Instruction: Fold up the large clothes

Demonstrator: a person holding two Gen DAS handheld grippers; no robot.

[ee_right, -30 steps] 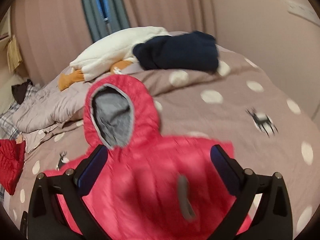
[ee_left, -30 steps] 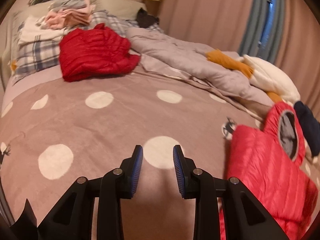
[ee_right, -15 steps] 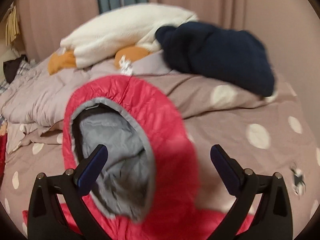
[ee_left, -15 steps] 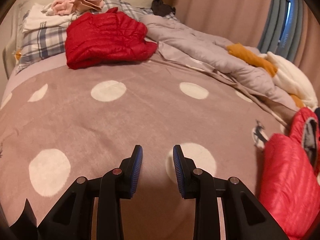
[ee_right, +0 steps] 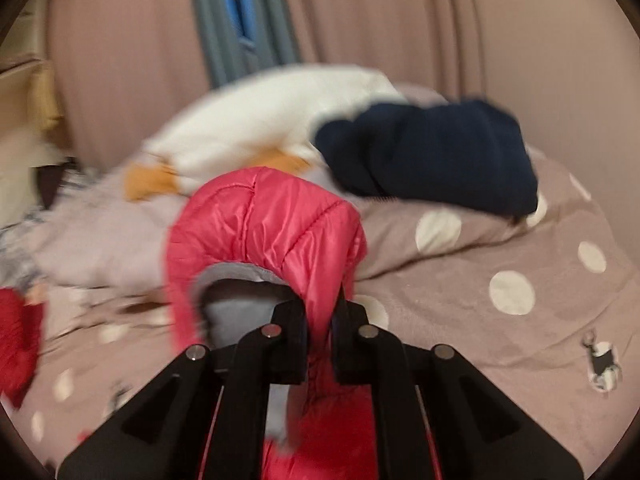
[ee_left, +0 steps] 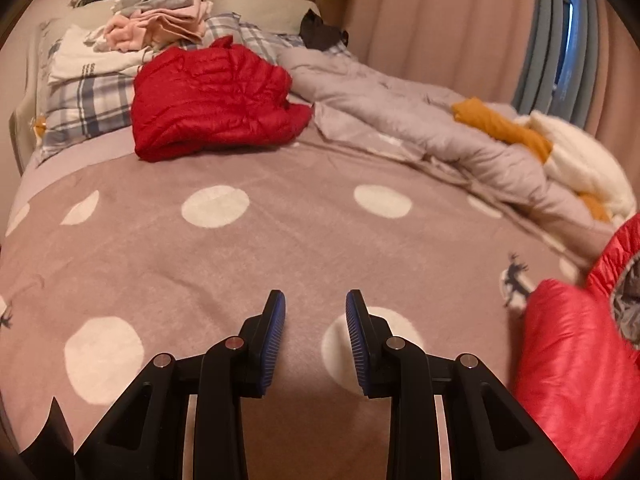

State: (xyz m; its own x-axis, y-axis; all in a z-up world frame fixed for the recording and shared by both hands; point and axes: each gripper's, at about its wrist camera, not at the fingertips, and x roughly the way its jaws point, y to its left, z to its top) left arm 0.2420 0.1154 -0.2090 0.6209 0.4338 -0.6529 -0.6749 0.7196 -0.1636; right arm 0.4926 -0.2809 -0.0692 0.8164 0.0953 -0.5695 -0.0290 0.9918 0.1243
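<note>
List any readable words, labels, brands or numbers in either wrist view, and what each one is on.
None can be read.
White folded cloth on the pillows: dark striped marks, too small to tell whether they are text.
Pink puffer jacket, held by the right gripper: no label visible.

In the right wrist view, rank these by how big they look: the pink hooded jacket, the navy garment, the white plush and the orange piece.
1. pink hooded jacket, though nearness inflates it
2 and 3. white plush and navy garment look alike; unranked
4. orange piece
</note>
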